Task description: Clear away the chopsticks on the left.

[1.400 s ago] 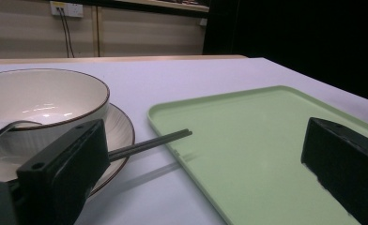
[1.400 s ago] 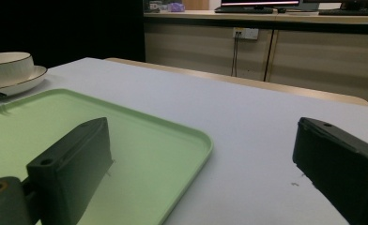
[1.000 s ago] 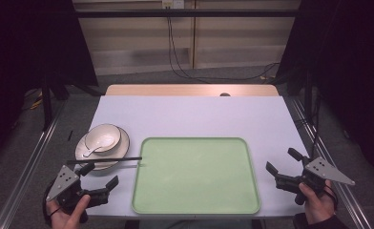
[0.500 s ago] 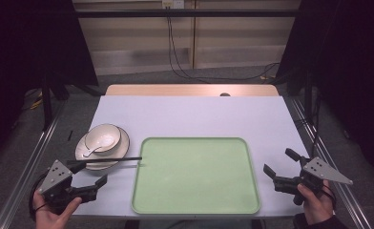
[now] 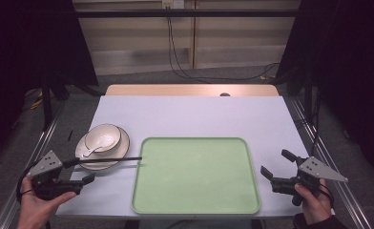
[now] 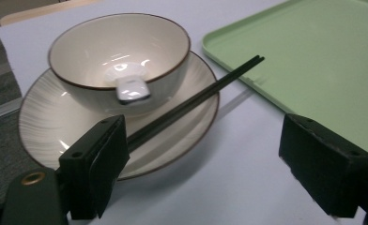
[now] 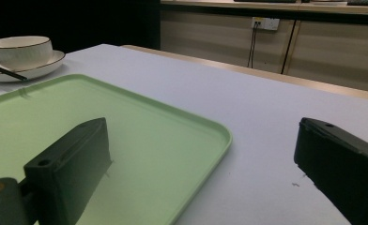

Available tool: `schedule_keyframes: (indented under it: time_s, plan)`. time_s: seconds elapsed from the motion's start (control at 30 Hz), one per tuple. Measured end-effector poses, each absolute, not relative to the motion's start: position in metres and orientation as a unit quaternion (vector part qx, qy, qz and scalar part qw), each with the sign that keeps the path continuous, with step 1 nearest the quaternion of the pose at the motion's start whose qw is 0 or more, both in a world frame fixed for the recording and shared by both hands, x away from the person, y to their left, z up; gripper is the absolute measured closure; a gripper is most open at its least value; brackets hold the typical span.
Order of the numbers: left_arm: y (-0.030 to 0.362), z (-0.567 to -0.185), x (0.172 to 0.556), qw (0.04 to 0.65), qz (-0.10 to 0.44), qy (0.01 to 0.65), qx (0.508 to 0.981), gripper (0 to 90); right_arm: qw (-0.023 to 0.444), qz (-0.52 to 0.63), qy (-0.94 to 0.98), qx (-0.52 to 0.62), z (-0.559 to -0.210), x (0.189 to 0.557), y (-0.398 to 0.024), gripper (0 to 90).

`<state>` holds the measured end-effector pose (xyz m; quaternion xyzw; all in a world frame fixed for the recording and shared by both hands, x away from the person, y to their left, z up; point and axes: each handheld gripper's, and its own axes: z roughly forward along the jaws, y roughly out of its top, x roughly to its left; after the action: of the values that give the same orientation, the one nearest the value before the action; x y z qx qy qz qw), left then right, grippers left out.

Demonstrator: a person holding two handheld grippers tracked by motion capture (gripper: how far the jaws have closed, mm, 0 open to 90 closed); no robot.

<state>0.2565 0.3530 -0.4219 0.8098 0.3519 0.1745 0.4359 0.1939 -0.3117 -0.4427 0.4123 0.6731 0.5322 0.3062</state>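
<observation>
Across the middle of the white desk (image 5: 190,114) lies a pale green tray (image 5: 194,176), flat and bare, its near edge close to the person's side. Left of the tray sits a cream plate (image 5: 90,155) with a brown-rimmed bowl (image 5: 102,138) standing on it, and a white spoon (image 6: 131,89) rests inside the bowl with its handle over the near rim. A pair of black chopsticks (image 5: 113,160) lies across the plate's near rim, tips pointing right and reaching just over the tray's left edge.

At the near left corner the left claw (image 5: 75,179) faces the chopsticks' near ends; its jaws have just been closing a little yet stand released, the chopsticks running past the inner face of one jaw, not pinched. At the near right, the right claw (image 5: 278,169) hangs released beside the tray, holding nothing.

By my reading the work has barely begun: nothing is on the tray, and the chopsticks, bowl and plate all remain to be lifted.
</observation>
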Motion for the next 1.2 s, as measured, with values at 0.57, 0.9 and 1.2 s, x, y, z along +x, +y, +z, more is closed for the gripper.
schedule_keyframes:
  time_s: [0.57,0.9,1.2]
  plan:
    - [0.375,-0.435,0.298,0.372,0.179,0.279,0.867,59.9,0.295,0.535,0.681,0.404,-0.443,0.194,-0.309,3.8]
    - [0.366,-0.439,0.31,0.359,0.163,0.253,0.883,74.0,0.295,0.534,0.681,0.405,-0.443,0.194,-0.309,3.8]
    - [0.357,-0.439,0.316,0.35,0.157,0.23,0.894,75.6,0.293,0.536,0.68,0.405,-0.443,0.194,-0.31,3.9]
